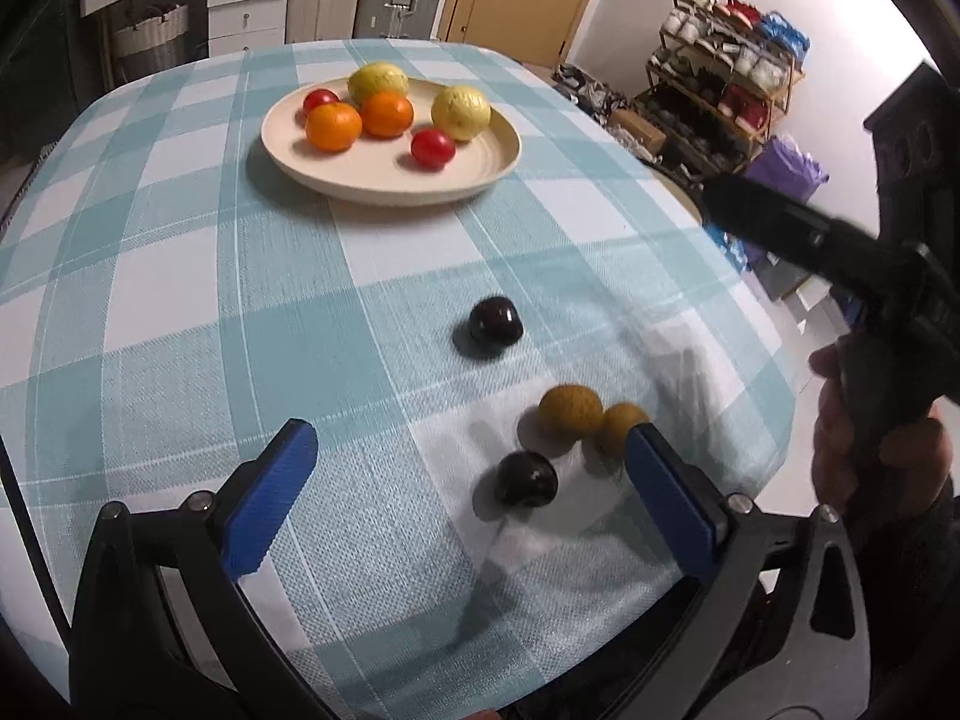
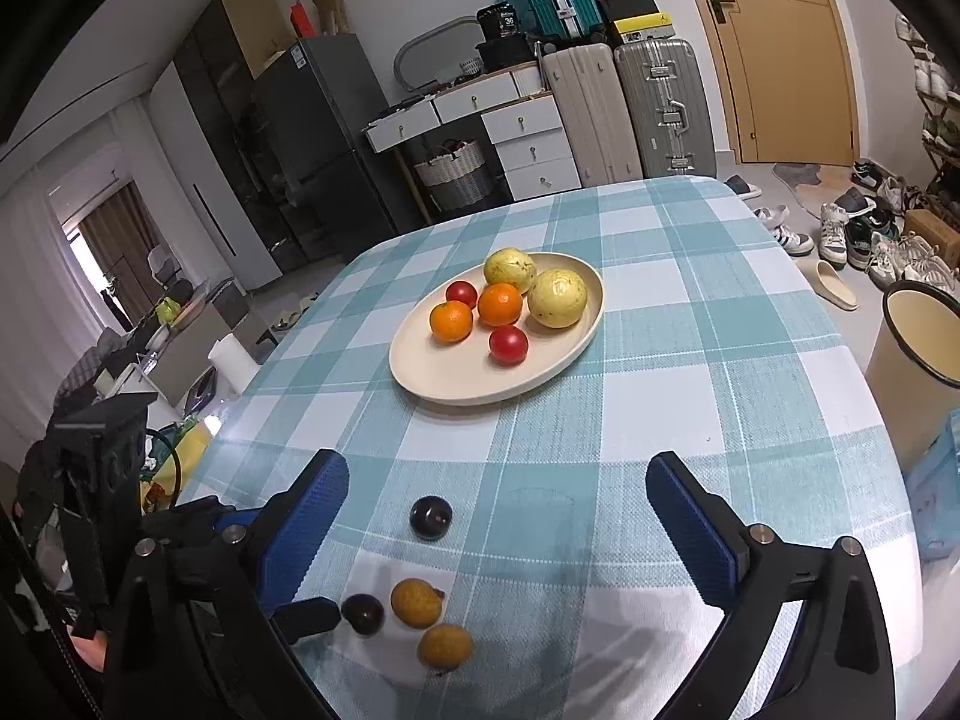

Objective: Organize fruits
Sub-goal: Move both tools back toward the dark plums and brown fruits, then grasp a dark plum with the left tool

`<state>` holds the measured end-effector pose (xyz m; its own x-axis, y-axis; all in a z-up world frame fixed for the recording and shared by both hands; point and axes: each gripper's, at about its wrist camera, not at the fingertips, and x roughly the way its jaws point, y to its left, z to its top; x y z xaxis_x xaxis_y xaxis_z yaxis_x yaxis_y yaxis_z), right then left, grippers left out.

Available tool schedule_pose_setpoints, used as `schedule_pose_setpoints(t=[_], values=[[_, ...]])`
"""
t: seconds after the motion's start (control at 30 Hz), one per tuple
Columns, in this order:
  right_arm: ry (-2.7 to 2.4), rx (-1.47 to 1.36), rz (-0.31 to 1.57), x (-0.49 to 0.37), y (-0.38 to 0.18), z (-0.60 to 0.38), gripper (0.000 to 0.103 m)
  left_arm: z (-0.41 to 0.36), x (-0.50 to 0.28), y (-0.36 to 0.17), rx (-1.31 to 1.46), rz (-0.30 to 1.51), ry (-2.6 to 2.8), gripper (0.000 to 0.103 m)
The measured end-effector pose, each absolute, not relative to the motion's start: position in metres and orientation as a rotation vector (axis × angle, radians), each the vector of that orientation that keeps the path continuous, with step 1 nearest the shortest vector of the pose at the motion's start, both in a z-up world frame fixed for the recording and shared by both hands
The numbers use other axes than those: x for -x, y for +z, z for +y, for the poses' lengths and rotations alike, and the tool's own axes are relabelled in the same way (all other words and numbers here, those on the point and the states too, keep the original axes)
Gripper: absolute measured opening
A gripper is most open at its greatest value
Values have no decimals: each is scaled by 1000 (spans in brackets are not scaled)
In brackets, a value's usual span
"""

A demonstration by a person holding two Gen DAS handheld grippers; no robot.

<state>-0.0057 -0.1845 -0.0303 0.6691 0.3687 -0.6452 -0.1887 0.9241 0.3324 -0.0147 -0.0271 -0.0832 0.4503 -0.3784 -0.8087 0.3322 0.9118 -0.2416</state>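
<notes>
A cream plate (image 1: 480, 171) (image 2: 432, 372) on the checked tablecloth holds two yellow-green fruits, two oranges and two red tomatoes. Nearer me lie two dark plums (image 1: 495, 321) (image 1: 526, 478) and two tan round fruits (image 1: 570, 411) (image 1: 621, 426). My left gripper (image 1: 468, 438) is open, low over the cloth, with the nearer plum and the tan fruits just inside its right finger. My right gripper (image 2: 498, 468) is open with nothing pressed; a dark plum (image 2: 431, 517) lies on the cloth between its fingers, the other plum (image 2: 363, 614) and tan fruits (image 2: 417, 602) (image 2: 445, 646) closer.
The table's right edge drops to the floor, where a cream bin (image 2: 918, 336) stands beside shoes. A shelf rack (image 1: 726, 84) stands past the table. Suitcases, drawers and a door (image 2: 780, 48) line the far wall. A hand (image 1: 870, 450) holds the right gripper's handle.
</notes>
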Motion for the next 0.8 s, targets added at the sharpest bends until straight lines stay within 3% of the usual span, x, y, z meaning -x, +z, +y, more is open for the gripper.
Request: schedule_pose_setpoints(t=[0.37, 0.47, 0.67, 0.73, 0.8], values=[[300, -262, 765, 15, -41, -190, 103, -53, 29, -92, -132, 994, -423, 102], [302, -255, 766, 16, -44, -189, 103, -55, 31, -91, -133, 974, -440, 97], [306, -265, 781, 17, -50, -191, 103, -56, 30, -94, -128, 987, -455, 64], [301, -272, 797, 19, -52, -191, 103, -56, 30, -95, -115, 998, -479, 40], [308, -277, 813, 21, -56, -190, 103, -55, 30, -97, -98, 1009, -498, 32]])
